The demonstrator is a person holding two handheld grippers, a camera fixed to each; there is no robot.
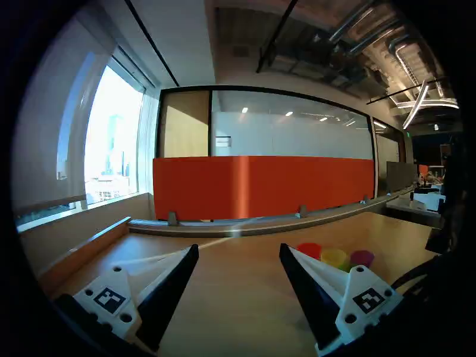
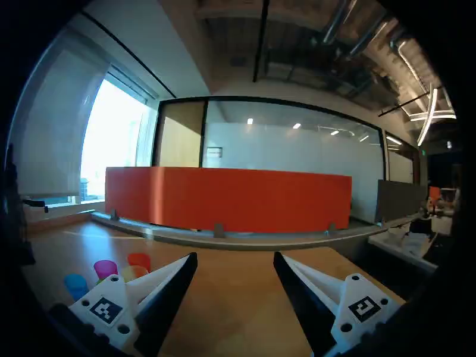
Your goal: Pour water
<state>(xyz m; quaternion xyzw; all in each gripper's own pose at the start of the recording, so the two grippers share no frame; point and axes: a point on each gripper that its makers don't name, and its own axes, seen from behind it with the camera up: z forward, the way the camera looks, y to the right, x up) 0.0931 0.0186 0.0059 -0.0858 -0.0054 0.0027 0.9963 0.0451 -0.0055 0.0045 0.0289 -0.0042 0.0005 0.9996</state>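
Observation:
Small plastic cups stand in a cluster on the wooden table [image 1: 238, 285]. In the left gripper view a red cup [image 1: 308, 249], a yellow cup [image 1: 334, 257] and a purple cup [image 1: 362, 258] sit just past the right finger. The left gripper [image 1: 238, 256] is open, with nothing between its fingers. In the right gripper view a blue cup [image 2: 76, 284], a purple cup [image 2: 105, 269], a red cup [image 2: 138, 260] and a yellow cup [image 2: 134, 273] sit at the lower left, partly behind the left finger. The right gripper [image 2: 235, 256] is open and holds nothing.
An orange divider panel [image 1: 262, 185] on a metal rail runs along the table's far edge. A bright window [image 1: 110, 149] is at the left. Other desks with white objects [image 2: 410, 241] lie to the right. A dark shape [image 1: 452, 202] stands at the right edge.

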